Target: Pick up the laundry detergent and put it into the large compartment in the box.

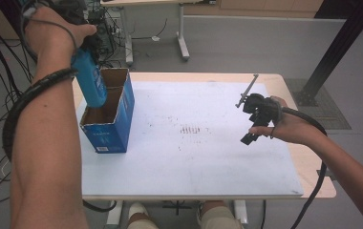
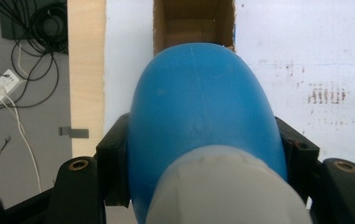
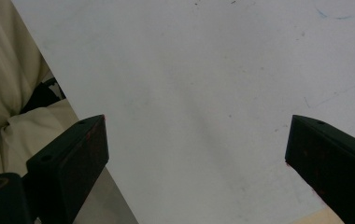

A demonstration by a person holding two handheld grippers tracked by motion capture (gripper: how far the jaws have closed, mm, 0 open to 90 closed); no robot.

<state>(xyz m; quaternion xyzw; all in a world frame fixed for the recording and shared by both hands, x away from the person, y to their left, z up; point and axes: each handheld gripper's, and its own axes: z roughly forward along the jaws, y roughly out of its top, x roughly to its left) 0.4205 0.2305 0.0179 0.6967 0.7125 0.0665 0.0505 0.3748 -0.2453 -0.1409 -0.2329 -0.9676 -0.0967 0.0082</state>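
Over the table's left edge, the left gripper (image 1: 85, 45) is clenched on a blue bottle (image 1: 90, 81). The bottle's long axis stands nearly upright, its grey-capped end (image 2: 224, 186) up in the jaws and its rounded bottom pointing down into the open blue carton (image 1: 122, 114). The carton's front bears white print too small to read. Near the right edge, the right gripper (image 1: 256, 121) hangs released over the white sheet (image 1: 194, 157).

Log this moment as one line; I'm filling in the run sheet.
left gripper: shut on blue bottle | bottle: over open blue box | right gripper: open, empty, above white board
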